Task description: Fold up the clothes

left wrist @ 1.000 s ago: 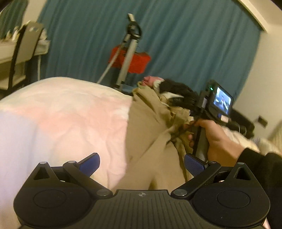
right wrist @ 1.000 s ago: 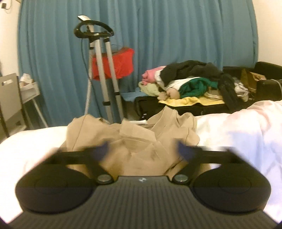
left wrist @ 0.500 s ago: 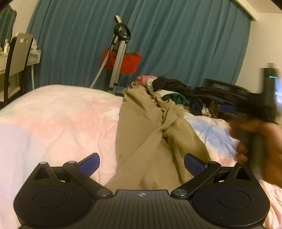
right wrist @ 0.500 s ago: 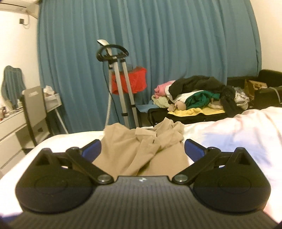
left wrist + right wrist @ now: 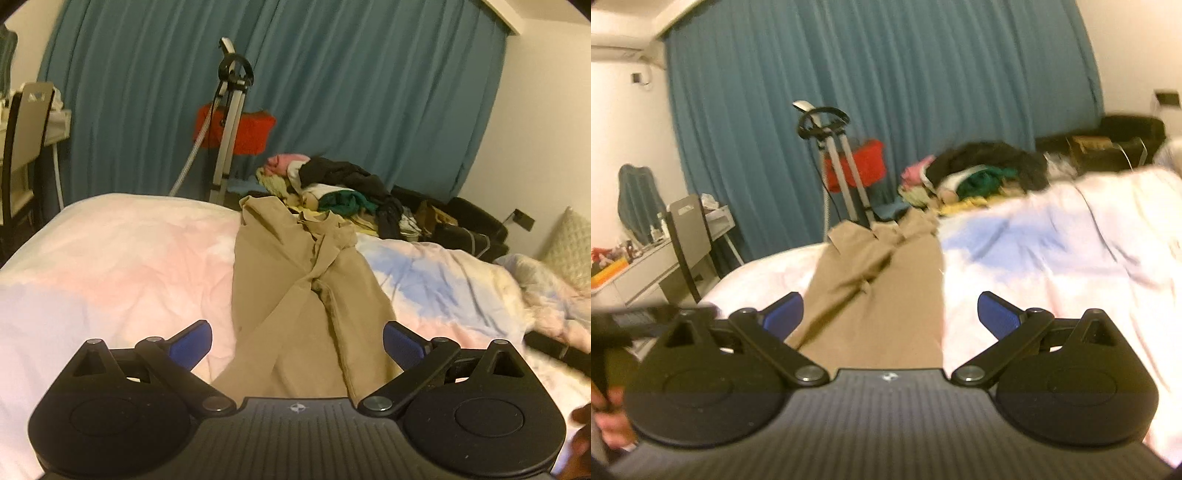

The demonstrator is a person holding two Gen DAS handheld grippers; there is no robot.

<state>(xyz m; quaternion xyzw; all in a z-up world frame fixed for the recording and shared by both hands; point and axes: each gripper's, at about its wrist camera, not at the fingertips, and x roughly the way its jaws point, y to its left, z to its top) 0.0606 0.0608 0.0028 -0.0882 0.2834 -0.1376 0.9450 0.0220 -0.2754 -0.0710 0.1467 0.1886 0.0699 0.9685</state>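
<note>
Left wrist view showed the tan trousers (image 5: 306,295) lying lengthwise down the middle of the bed (image 5: 110,266), running away from the camera, waistband end bunched at the far edge and one leg crossing the other in a loose twist. The left gripper (image 5: 297,341) hung over the near end of them with its jaws spread wide and nothing between the blue pads. The right gripper (image 5: 890,314) was likewise spread and empty above the same garment. Judging from that, the folding had barely begun: the trousers were laid out but neither smoothed nor folded, and the legs would need straightening before any fold.

Beyond the bed, a heap of mixed clothes (image 5: 332,188) waited, presumably more work. The left view gave the sharper look at the crossed legs and showed a pillow (image 5: 569,243) at the right edge. The right wrist view was blurred, but it alone showed a desk (image 5: 639,269) and chair (image 5: 689,236) at its left, plus a hand (image 5: 609,417) low in that corner gripping a dark handle.
</note>
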